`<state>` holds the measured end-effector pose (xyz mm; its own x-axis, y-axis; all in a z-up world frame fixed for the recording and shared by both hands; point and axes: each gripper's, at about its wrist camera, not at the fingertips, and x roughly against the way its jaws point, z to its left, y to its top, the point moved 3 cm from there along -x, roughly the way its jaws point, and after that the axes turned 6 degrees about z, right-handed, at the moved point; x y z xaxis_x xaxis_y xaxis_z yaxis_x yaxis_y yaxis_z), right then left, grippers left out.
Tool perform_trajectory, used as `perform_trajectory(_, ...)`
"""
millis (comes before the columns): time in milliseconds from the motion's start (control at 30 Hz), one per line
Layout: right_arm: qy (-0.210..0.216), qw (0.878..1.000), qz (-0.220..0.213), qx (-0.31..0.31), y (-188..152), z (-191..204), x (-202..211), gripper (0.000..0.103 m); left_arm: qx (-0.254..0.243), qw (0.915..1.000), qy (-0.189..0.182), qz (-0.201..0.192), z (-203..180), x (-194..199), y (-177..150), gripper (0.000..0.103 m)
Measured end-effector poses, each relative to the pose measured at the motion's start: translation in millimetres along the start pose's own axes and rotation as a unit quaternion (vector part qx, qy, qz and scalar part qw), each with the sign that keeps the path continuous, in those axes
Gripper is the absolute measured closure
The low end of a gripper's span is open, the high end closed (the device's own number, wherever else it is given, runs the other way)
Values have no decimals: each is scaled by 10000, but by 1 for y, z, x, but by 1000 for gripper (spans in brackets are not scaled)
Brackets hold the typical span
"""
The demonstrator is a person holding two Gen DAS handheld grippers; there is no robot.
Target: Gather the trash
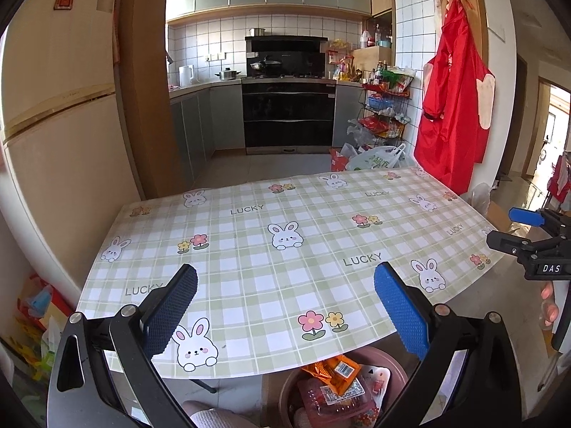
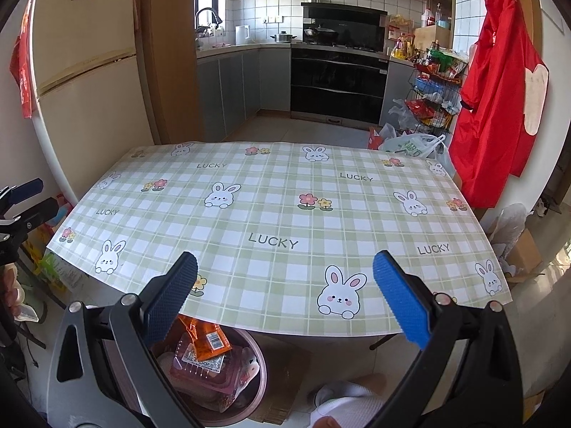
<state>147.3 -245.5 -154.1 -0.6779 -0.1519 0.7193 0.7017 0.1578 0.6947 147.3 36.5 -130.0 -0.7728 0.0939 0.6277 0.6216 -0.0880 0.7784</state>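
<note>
Both grippers, left gripper [image 1: 285, 306] and right gripper [image 2: 285, 296], level over tablecloth [image 2: 271, 214] (jaws spread).

Bright, even daylight, soft shadows, sharp focus, strong fisheye curvature and dark vignetted corners.

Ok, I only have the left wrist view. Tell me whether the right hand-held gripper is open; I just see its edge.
Observer: Open. The right hand-held gripper has its fingers wide apart with nothing between them, above the near edge of the table.
Operator: Now place my left one from outside.
Observer: The left hand-held gripper is off the table's left side, not over the top.
Operator: Say what the brown panel hides from me.
Observer: A faucet in front of a window, above the counter.
</note>
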Motion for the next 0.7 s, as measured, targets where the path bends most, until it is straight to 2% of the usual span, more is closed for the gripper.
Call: perform_trajectory(700,-71,9998,-160,7,0,0,18,6,-159,9992,276,-240,-10,20,5,6)
